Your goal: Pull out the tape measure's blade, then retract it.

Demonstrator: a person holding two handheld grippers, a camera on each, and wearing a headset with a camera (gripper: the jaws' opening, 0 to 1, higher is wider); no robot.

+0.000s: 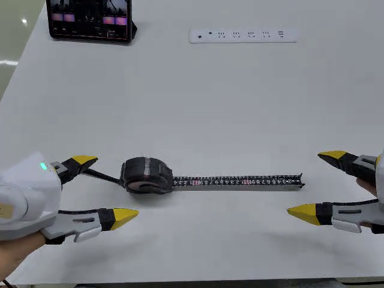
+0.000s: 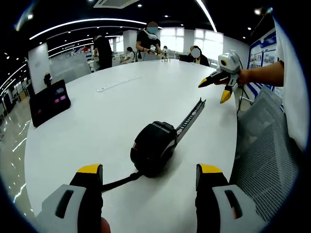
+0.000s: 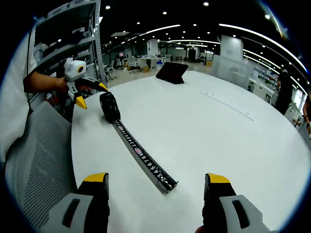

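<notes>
While the tape measure (image 1: 146, 175) lies on the white table (image 1: 180, 108) in front of you, neither of your grippers has hold of it. Its black case sits toward your left, lying on its side, and its blade (image 1: 240, 181) is out, stretched flat along the tabletop toward your right, with the numbers facing up.

Your left gripper (image 1: 116, 185) hangs just behind the case with its yellow-tipped jaws spread wide and nothing between them. A thin black strap (image 1: 102, 175) runs from the case toward the upper jaw (whether the two touch is hard to tell).

Your right gripper (image 1: 303, 183) is at the blade's far end, jaws also wide apart and empty. The end of the blade lies near the gap between the two tips, and in the right gripper view it stops short of the jaws.

At the table's far edge are a white power strip (image 1: 243, 35) and a dark tablet (image 1: 90, 18), propped up with its screen lit.
</notes>
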